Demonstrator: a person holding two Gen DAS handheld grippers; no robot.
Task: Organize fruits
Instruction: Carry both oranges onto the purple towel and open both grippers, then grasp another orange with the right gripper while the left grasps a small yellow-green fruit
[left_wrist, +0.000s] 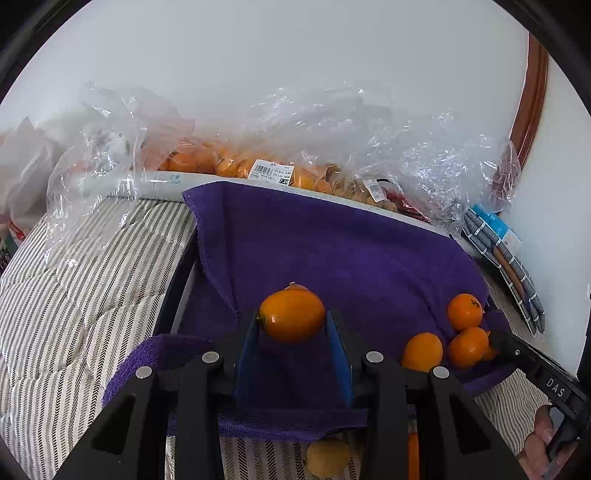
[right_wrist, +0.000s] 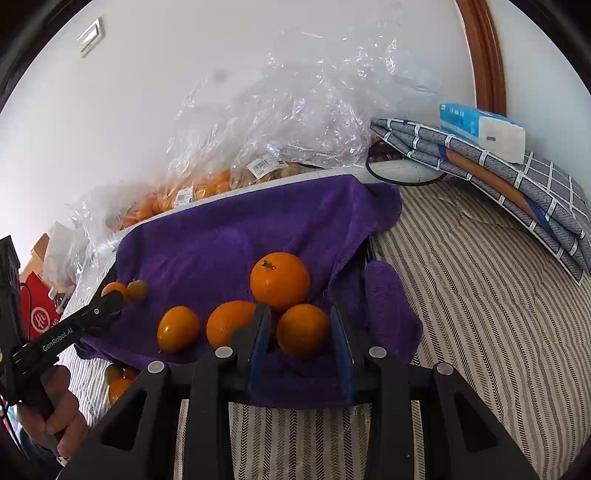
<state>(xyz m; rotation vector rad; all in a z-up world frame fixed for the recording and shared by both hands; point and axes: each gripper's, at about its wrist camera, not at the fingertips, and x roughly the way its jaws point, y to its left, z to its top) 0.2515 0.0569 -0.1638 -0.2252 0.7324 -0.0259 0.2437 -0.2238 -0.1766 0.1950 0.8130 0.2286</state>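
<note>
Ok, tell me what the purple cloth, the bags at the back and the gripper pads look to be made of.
Purple cloth: soft terry or microfibre towel, judging by its fuzzy matt nap and loose folds.
Bags: thin clear plastic film, crinkled, with bright glints and printed price labels.
Gripper pads: blue, smooth and dull, probably rubber or soft plastic, set on black rigid fingers; the exact material is unclear.

Oranges (right_wrist: 280, 279) (glossy) clustered on purple towel (right_wrist: 229, 236).

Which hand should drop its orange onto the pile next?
Probably the right gripper: its orange already sits beside the pile on the purple towel. The left gripper holds its orange farther off.
</note>
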